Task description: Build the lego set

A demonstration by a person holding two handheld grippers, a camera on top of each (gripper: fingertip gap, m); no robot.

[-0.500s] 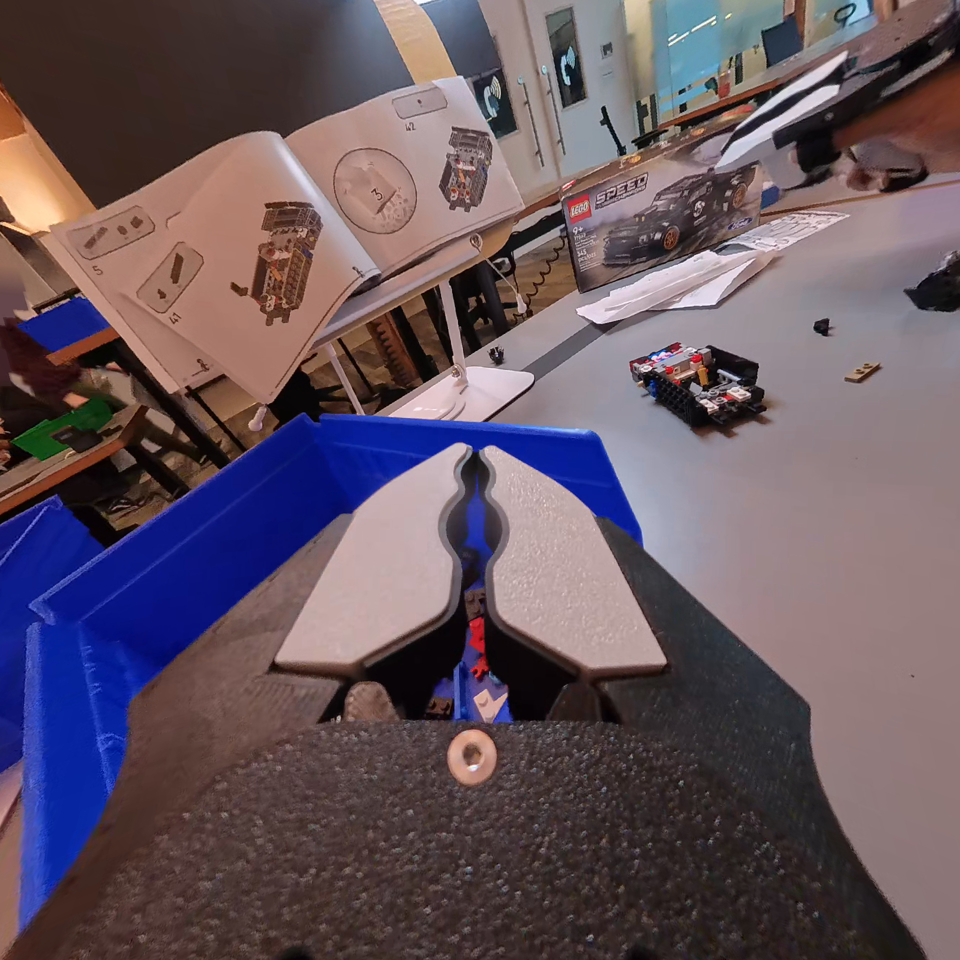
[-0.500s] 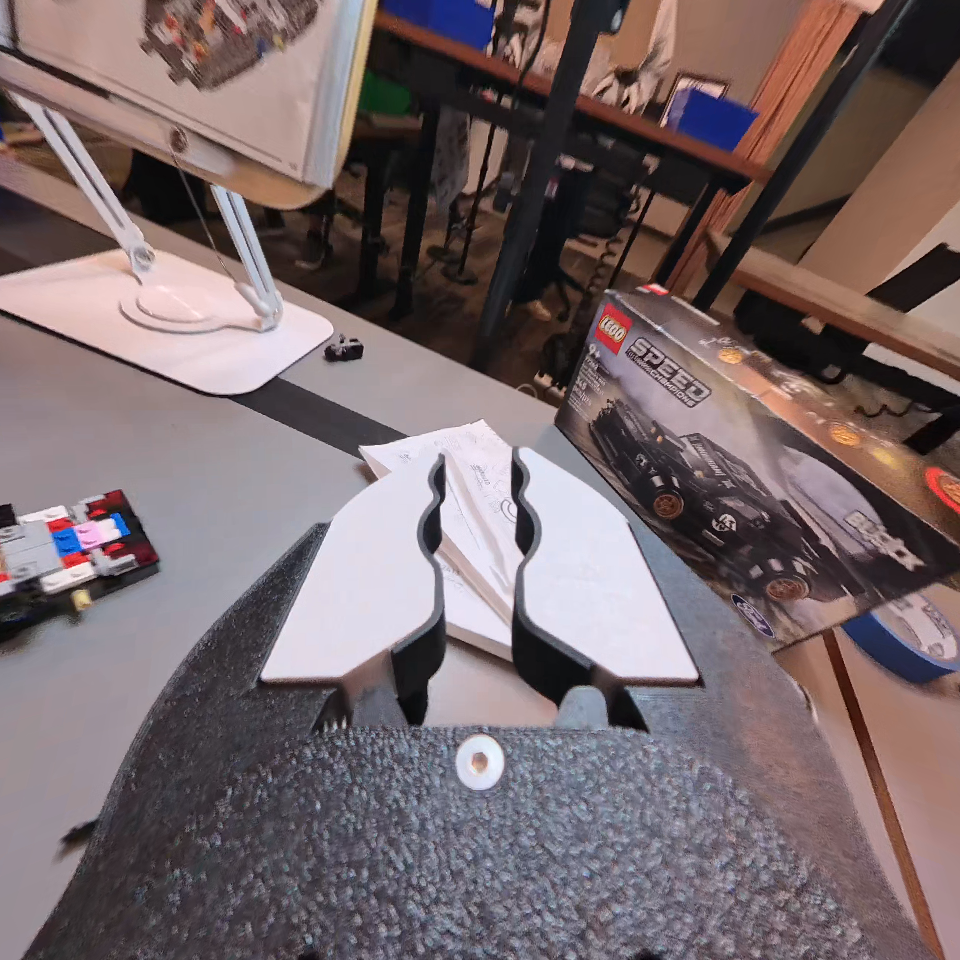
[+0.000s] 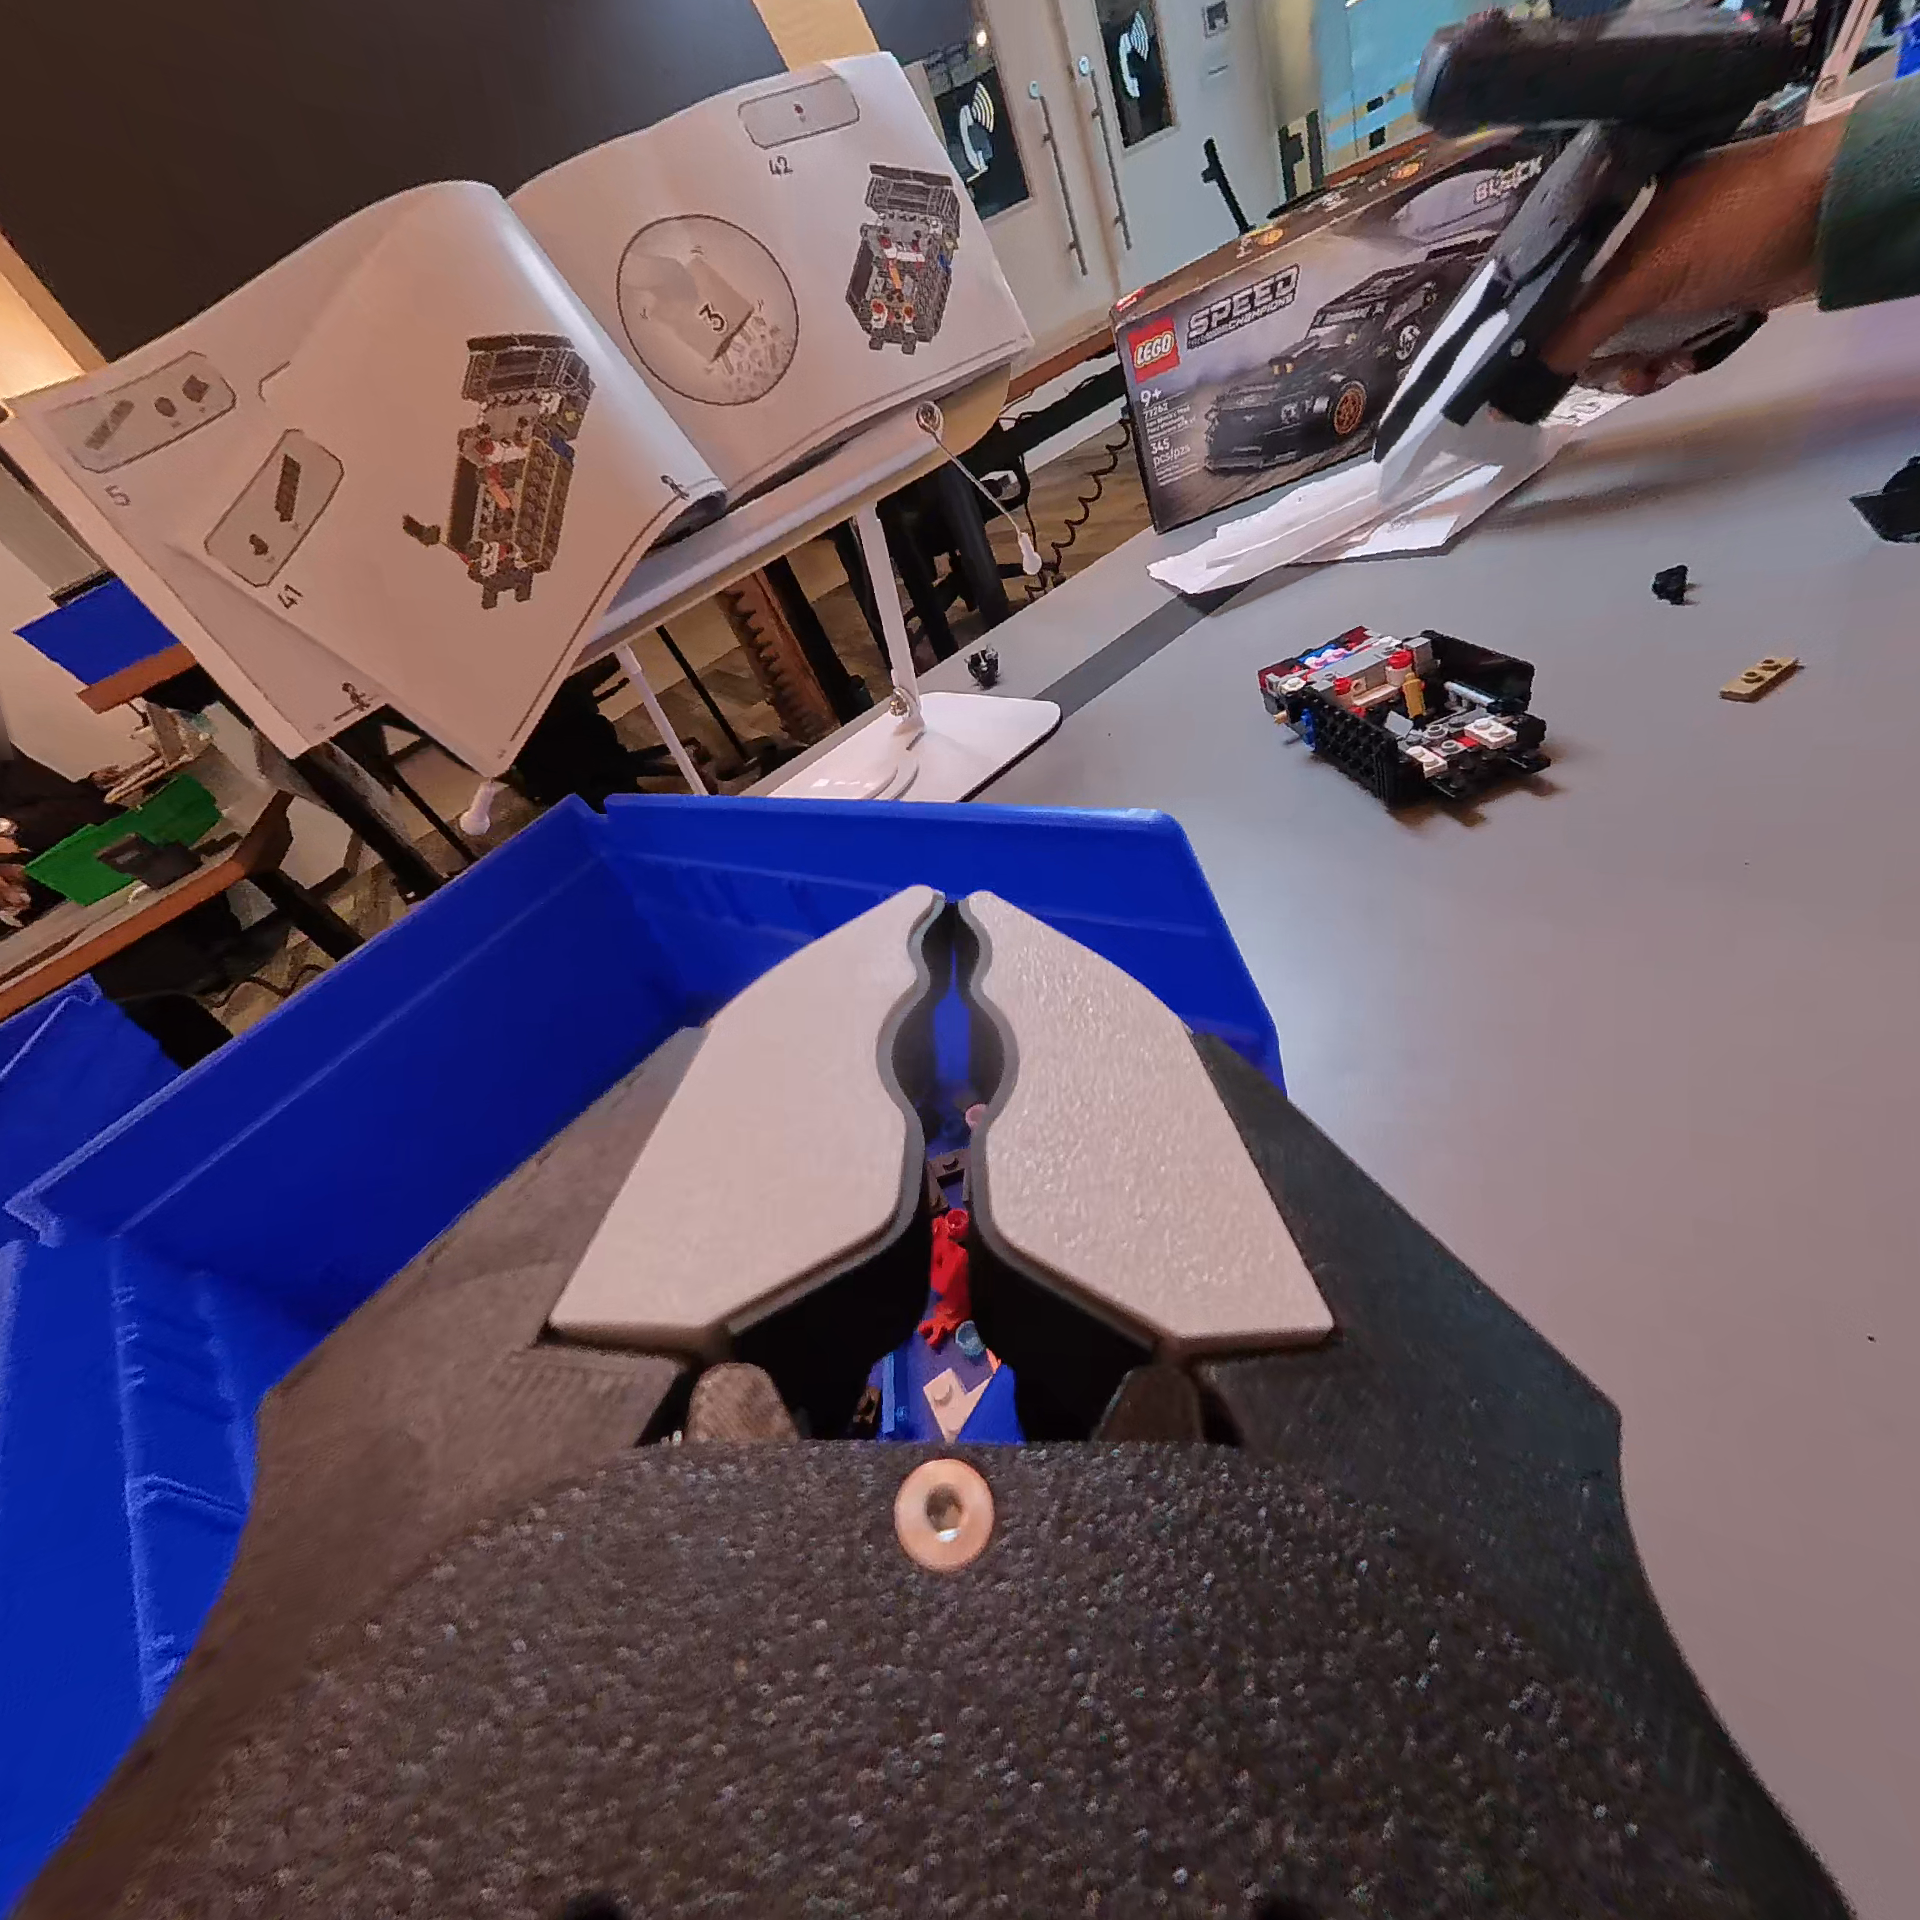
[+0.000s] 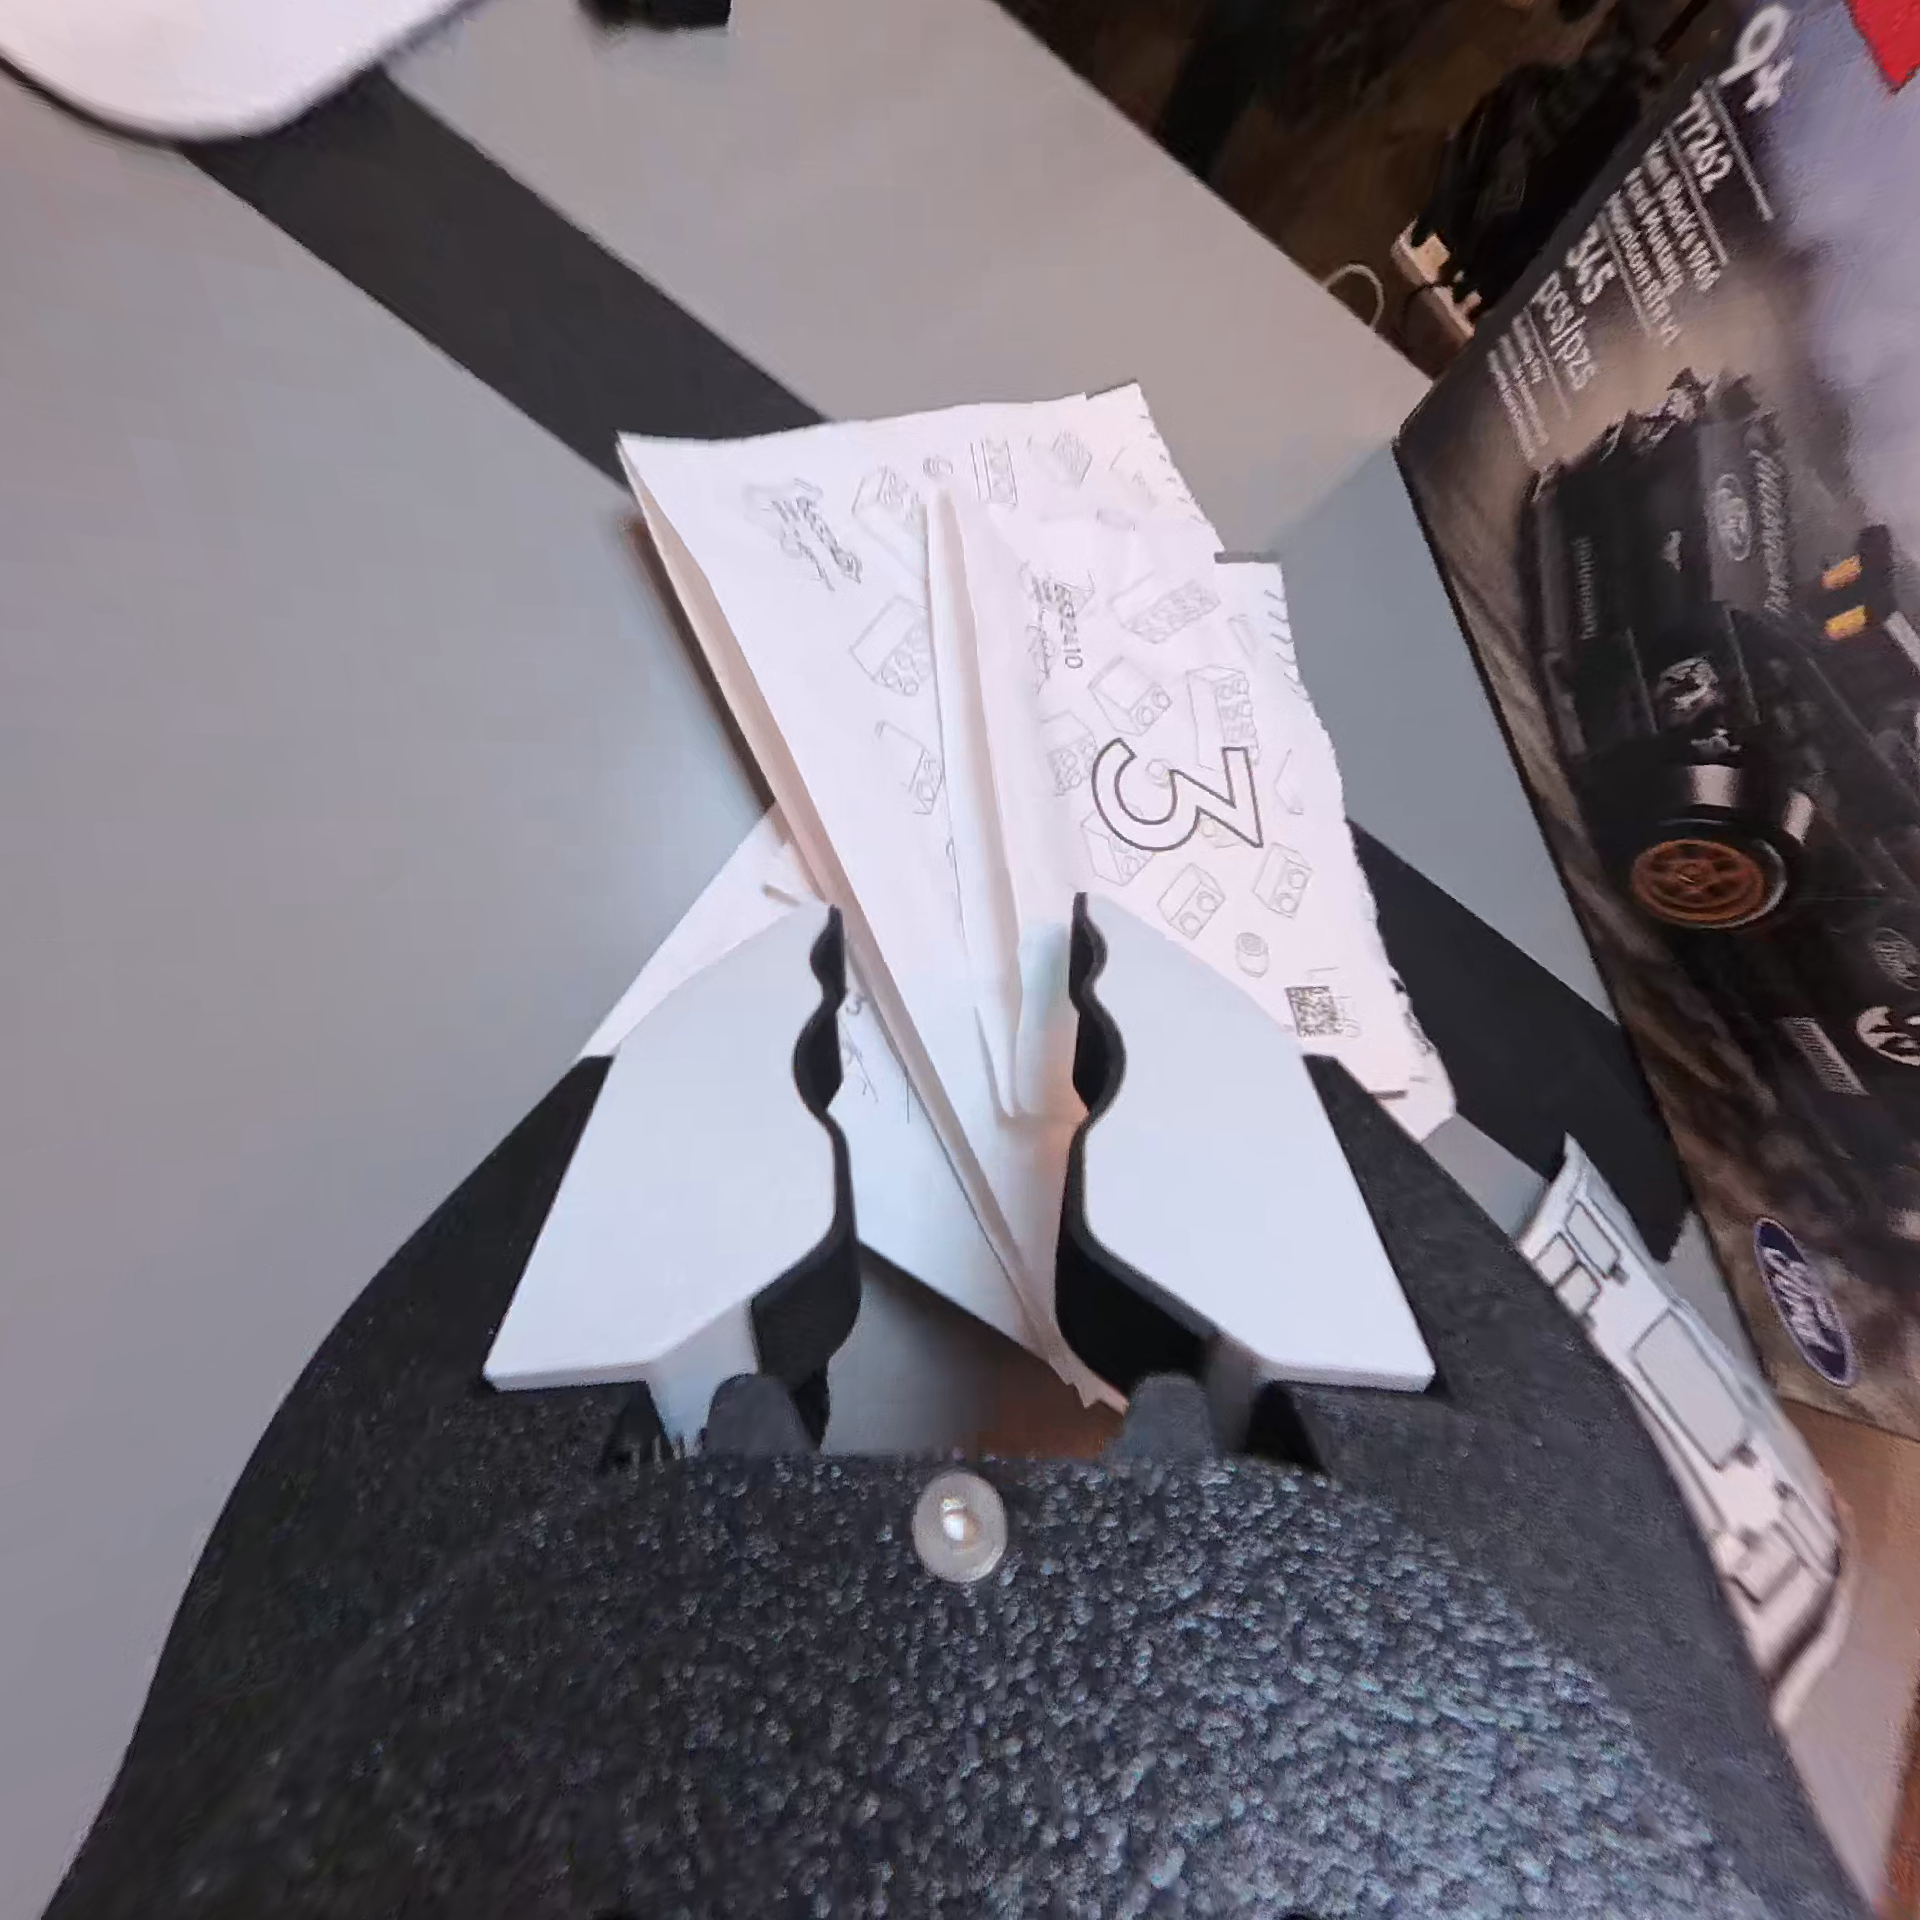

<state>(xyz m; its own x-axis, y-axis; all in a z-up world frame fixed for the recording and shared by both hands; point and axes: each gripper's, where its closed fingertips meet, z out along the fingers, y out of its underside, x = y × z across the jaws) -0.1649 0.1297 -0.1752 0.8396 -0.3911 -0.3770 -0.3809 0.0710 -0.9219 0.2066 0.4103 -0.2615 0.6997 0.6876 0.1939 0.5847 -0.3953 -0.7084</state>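
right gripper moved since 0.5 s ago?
Yes. The right gripper has dropped toward the white paper bags, jaws wider; the set box now sits closer in view.

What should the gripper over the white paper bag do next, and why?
Probably squeeze shut. The right gripper is open, its two fingers astride the torn white paper bag on the grey table, which likely holds the next bricks.
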